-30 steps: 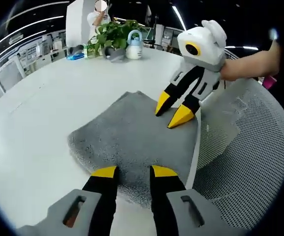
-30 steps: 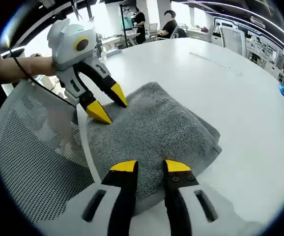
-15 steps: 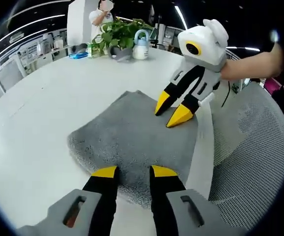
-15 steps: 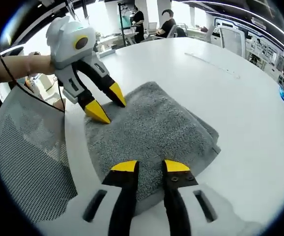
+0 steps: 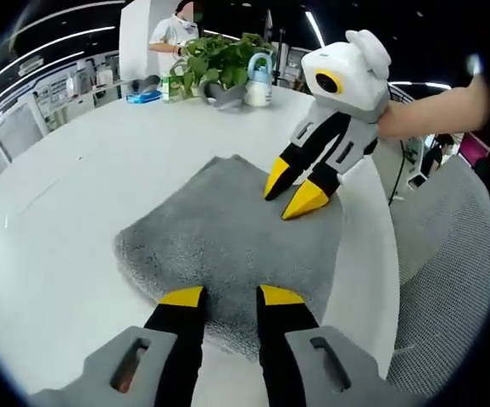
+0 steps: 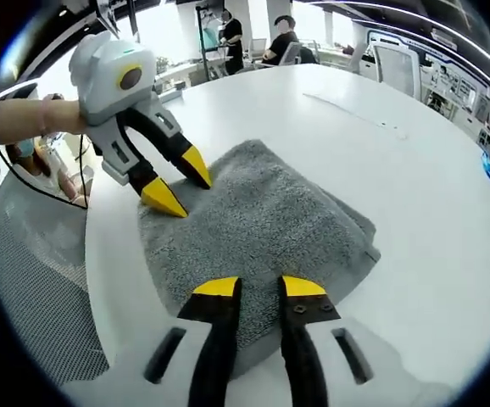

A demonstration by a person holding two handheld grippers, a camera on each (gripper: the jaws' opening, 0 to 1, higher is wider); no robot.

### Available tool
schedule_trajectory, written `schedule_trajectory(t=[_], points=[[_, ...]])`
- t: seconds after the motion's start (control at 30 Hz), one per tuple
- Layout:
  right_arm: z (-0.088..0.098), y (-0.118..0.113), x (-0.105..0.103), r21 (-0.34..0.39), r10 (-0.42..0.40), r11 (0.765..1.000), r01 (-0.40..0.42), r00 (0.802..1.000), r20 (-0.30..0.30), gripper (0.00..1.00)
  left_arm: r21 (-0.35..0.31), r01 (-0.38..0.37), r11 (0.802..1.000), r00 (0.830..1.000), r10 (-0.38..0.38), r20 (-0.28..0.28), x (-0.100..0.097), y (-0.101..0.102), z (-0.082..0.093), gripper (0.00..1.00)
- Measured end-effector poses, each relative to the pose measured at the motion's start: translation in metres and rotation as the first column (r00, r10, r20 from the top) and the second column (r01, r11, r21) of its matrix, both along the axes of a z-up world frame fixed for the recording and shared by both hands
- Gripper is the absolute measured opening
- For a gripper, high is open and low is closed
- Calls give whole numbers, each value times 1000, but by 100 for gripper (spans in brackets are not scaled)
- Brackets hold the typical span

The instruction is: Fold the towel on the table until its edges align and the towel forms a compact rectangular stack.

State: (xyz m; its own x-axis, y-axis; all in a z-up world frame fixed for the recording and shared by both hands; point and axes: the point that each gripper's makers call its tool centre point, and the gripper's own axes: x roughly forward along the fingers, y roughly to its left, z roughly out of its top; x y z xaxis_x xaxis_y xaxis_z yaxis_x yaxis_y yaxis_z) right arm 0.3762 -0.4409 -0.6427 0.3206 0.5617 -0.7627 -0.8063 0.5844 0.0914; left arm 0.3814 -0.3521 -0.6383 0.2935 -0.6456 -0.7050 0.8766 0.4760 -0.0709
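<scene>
A grey towel (image 5: 219, 237) lies folded into a thick rectangle on the white round table (image 5: 58, 195). My left gripper (image 5: 231, 297) is open, its yellow tips over the towel's near edge with nothing between them. Reaching in from the right, my right gripper (image 5: 292, 188) is open with its tips at the towel's far side. In the right gripper view the same towel (image 6: 262, 229) lies ahead of my open right gripper (image 6: 259, 288). The left gripper (image 6: 180, 182) comes in from the left, held by a hand, with its tips at the towel's far corner.
A potted plant (image 5: 215, 55) and a pale watering can (image 5: 258, 72) stand at the table's far edge. A grey mesh chair (image 5: 453, 271) stands off the table edge beside the towel, seen again as the chair (image 6: 25, 280). People stand in the background.
The mesh chair has drawn back from the table edge, baring more white table beside the towel. Both grippers stay open over the towel and have hardly moved.
</scene>
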Motion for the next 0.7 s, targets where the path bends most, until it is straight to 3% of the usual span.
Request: schedule_trajectory(t=[0.47, 0.7], points=[[-2, -3, 52, -7, -37, 999, 37, 998, 48, 16, -18, -21, 1000, 999, 22, 43, 57, -4, -1, 23], [-1, -4, 60, -1, -44, 999, 44, 998, 55, 15, -37, -42, 998, 998, 43, 43, 62, -4, -1, 23]])
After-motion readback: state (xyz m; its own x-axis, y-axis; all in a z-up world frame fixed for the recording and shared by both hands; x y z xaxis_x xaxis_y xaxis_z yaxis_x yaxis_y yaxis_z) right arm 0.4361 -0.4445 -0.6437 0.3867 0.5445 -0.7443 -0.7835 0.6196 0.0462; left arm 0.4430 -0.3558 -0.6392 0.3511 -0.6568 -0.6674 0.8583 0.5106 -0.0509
